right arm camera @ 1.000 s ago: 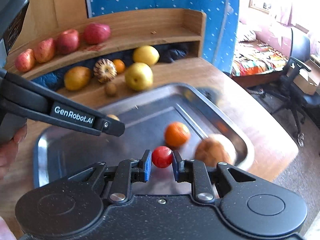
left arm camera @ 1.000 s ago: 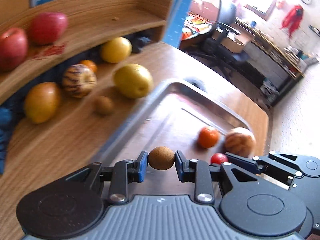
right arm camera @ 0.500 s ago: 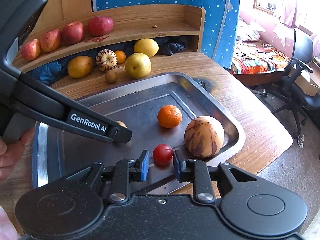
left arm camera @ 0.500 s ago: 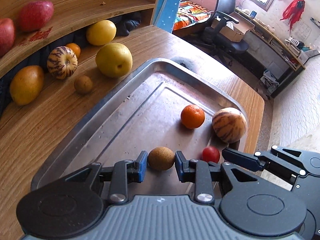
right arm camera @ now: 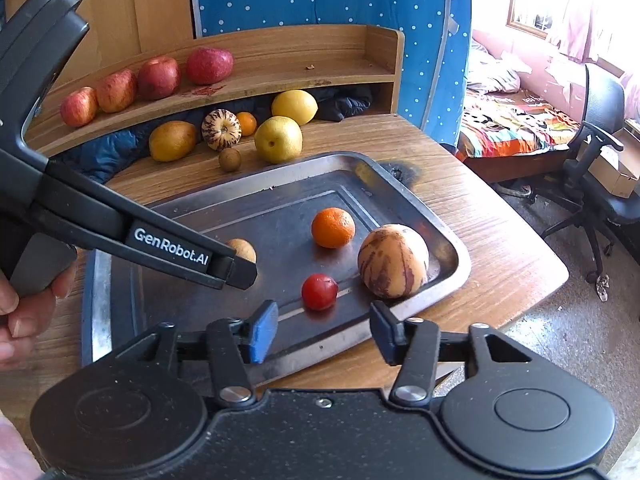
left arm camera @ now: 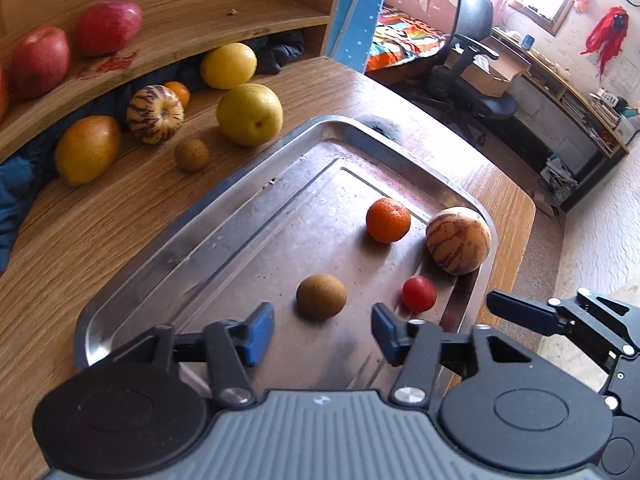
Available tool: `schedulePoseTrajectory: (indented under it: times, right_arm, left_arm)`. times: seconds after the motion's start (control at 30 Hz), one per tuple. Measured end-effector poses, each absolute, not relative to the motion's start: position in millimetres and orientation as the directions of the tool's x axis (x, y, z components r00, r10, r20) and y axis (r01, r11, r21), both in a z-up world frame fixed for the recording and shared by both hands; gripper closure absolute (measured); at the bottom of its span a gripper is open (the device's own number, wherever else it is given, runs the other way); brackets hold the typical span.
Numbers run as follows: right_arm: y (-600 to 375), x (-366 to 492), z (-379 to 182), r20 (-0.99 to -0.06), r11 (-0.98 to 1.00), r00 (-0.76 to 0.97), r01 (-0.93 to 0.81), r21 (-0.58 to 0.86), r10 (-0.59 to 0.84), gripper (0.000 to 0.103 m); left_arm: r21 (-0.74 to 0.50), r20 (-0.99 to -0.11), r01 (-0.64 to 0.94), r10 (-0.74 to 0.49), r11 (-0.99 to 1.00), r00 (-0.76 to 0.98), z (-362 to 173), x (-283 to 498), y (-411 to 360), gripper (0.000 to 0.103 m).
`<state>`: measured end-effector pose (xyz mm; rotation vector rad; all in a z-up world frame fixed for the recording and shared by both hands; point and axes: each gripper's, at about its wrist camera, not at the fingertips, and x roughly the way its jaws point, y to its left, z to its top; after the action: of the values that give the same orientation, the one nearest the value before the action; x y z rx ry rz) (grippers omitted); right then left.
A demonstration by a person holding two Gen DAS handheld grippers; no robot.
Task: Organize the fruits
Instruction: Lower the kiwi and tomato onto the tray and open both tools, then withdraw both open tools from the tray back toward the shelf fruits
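A metal tray (left arm camera: 224, 208) (right arm camera: 448, 240) lies on the wooden table. On it rest a small brown round fruit (left arm camera: 321, 295) (right arm camera: 243, 249), a red cherry tomato (left arm camera: 419, 293) (right arm camera: 319, 291), an orange (left arm camera: 388, 220) (right arm camera: 333, 227) and a striped melon (left arm camera: 458, 240) (right arm camera: 393, 261). My left gripper (left arm camera: 322, 332) stands open just short of the brown fruit, holding nothing. My right gripper (right arm camera: 323, 334) is open too, with the tomato lying free just beyond its fingers. In the right wrist view the left gripper's body partly hides the brown fruit.
Behind the tray lie a yellow pear (left arm camera: 249, 114) (right arm camera: 279, 139), a lemon (right arm camera: 294, 106), a mango (left arm camera: 87, 149), a second striped melon (right arm camera: 221, 129), a small orange (right arm camera: 246, 123) and a small brown fruit (left arm camera: 192, 155). Red apples (right arm camera: 158, 77) sit on the wooden shelf. A hand (right arm camera: 24, 312) holds the left gripper.
Both grippers came down to the tray, opened and let go: the brown fruit and the cherry tomato now rest on the tray, and both grippers have drawn back slightly.
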<state>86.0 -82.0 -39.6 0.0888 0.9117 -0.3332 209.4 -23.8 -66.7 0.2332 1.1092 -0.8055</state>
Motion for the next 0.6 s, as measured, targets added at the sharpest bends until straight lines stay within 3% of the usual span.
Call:
schedulePoseTrajectory:
  times: [0.17,0.27,0.43,0.6]
  right_arm:
    - [-76.1,70.2,-33.1,-0.779,0.951,0.583,0.305,-0.053,-0.231,0.034]
    - [-71.8,59.5,-29.4,-0.773,0.954,0.597,0.297,-0.035,-0.214,0.021]
    - [-63.6,42.0,-24.8,-0.766,0.961,0.614,0.278,-0.014,-0.189,0.007]
    - [-54.3,28.3,-22.1,-0.766,0.970,0.625,0.244,0.011,-0.149,0.003]
  left_arm:
    - [-0.170,-0.866,0.652,-0.428,0.739,0.259,-57.9,195.6,-13.6,0.015]
    - [-0.152,-0.867,0.637,-0.411,0.755,0.281,-53.5,184.9,-5.7,0.008]
    - [-0.137,-0.864,0.608,-0.395,0.782,0.313,-47.3,164.6,9.7,0.003]
    - [-0.121,-0.862,0.565,-0.369,0.816,0.348,-43.0,144.3,29.1,0.001]
